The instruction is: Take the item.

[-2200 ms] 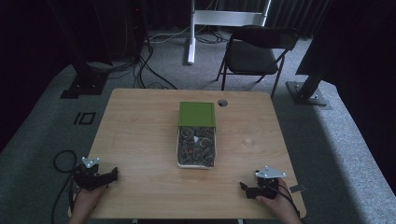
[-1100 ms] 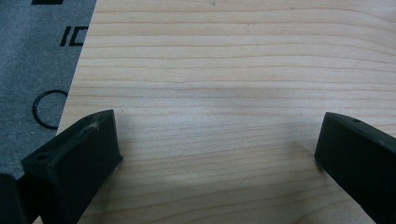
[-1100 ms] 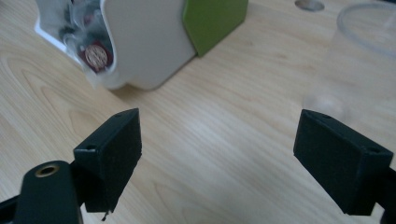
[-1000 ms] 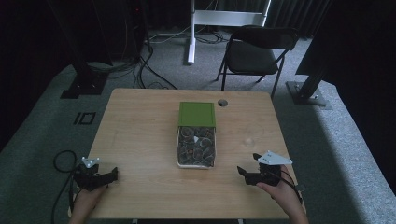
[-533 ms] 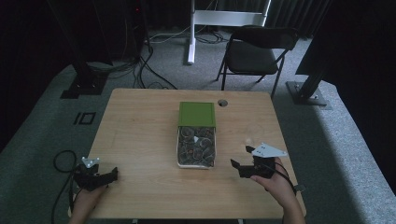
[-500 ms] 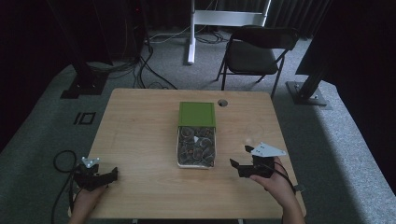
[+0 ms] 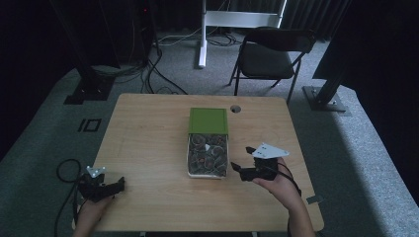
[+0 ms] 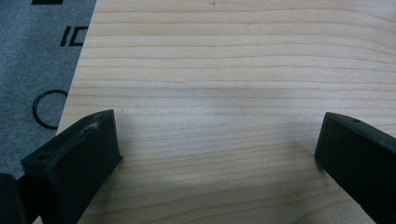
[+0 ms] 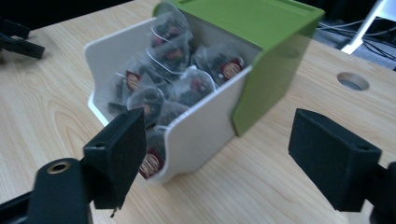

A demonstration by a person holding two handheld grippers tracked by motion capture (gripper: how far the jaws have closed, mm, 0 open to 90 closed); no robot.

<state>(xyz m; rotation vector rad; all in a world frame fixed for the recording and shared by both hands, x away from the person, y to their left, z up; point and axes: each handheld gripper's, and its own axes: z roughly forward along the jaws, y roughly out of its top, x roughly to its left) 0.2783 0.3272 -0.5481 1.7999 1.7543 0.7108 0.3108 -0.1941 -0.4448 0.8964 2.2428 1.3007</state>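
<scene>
My right gripper (image 7: 240,159), jaws wide open, hovers just beside the white tea bag box (image 9: 205,126) mid-counter (image 7: 148,138); my open left gripper (image 7: 118,185) rests at the near corner. Closing carelessly could shove the light box or snag a bag

One light wooden table (image 7: 148,148) fills the middle of the high view. At its centre sits one white open box with a green sliding lid (image 7: 208,121), holding a heap of clear pyramid tea bags (image 9: 187,88) too tangled to count. Two black two-jaw grippers: left gripper (image 7: 116,185), right gripper (image 7: 239,160). One black folding chair (image 7: 269,54) stands upper right.
</scene>
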